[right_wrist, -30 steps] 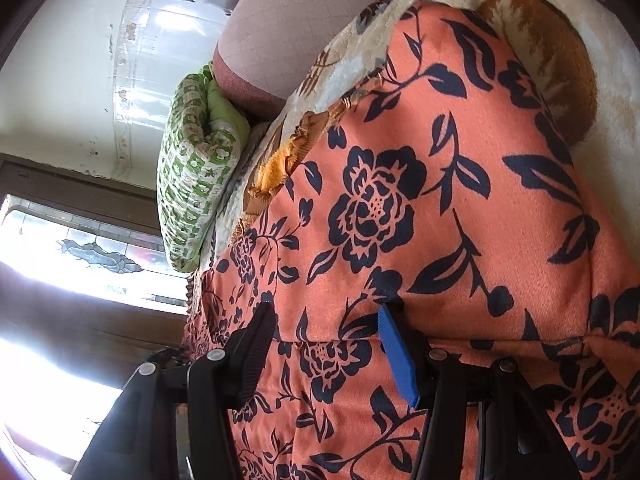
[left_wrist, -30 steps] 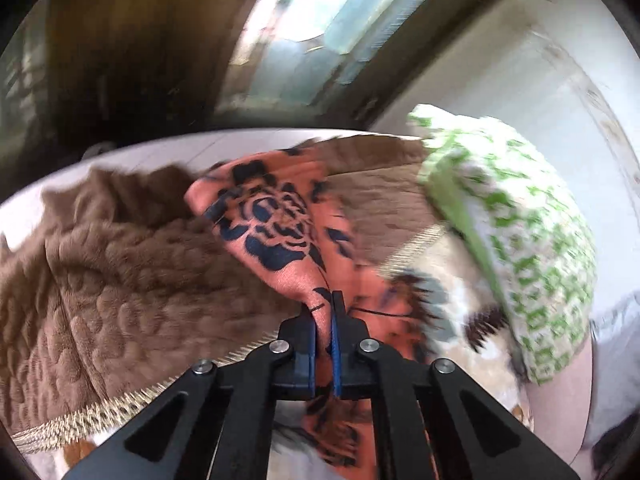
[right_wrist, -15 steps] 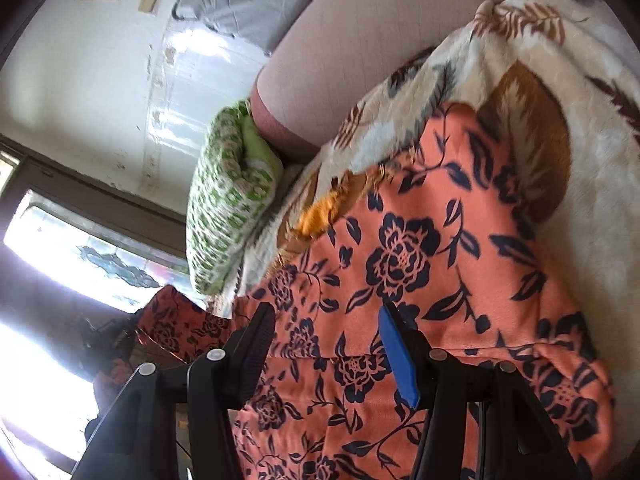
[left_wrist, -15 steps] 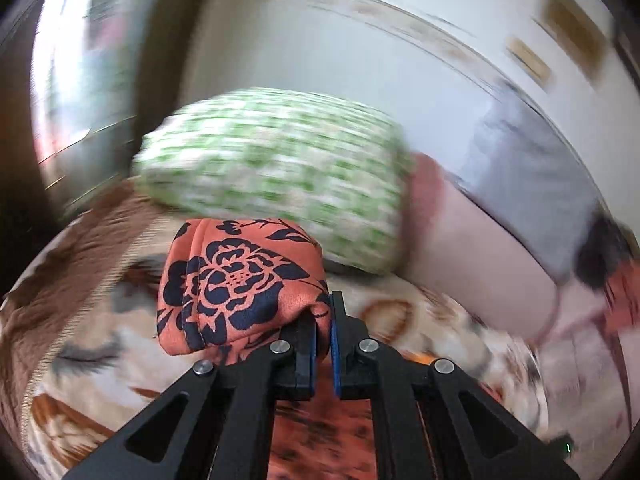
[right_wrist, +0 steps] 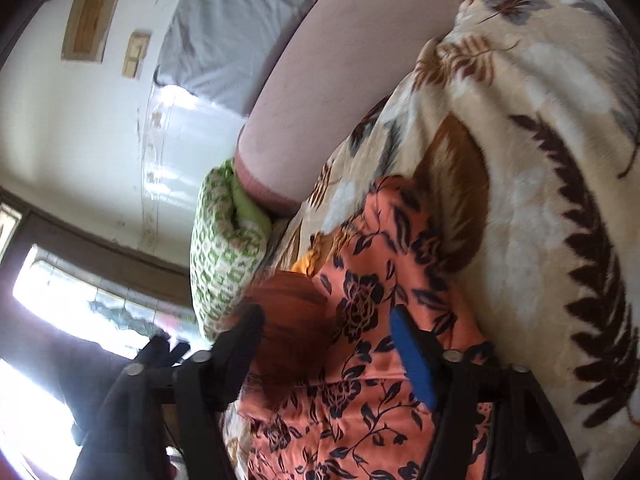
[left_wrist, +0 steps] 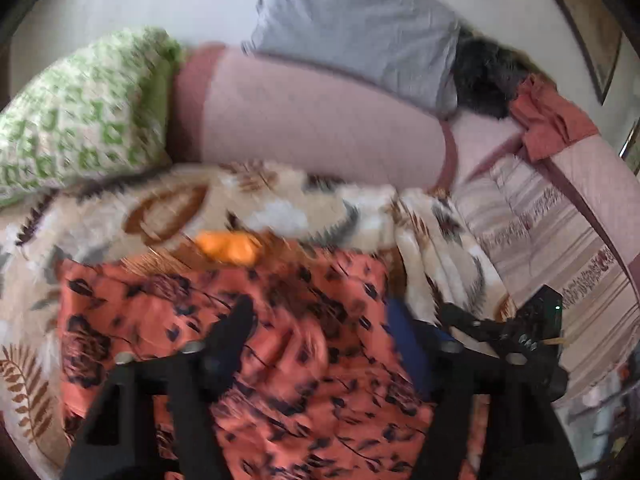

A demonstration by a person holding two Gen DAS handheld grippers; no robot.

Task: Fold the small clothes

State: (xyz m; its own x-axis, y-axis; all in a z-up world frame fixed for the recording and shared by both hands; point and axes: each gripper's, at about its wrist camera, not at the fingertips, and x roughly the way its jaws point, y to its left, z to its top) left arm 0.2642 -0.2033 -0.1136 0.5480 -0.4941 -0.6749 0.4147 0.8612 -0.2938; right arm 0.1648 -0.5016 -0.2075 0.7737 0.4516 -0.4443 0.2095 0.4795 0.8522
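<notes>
Orange floral garment (right_wrist: 372,320): thin woven cloth, smooth, faint sheen. Leaf-print blanket (right_wrist: 540,200) beneath it: thick plush fleece, matt, fuzzy nap. Green-patterned pillow (left_wrist: 80,112): matt cotton-like cloth; gripper fingers (right_wrist: 240,344): matt black plastic, one blue pad.

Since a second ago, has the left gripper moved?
Yes. The left gripper swung rightward past the green pillow, now at the view's left edge, and its fingers have just opened, releasing the orange floral cloth.

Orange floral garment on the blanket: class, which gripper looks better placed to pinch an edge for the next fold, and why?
Probably the left gripper. Its jaws have just opened and stand over the orange floral garment, whose far edge shows ahead. The right gripper, also open, sits at the cloth's side, partly over a bunched fold.
</notes>
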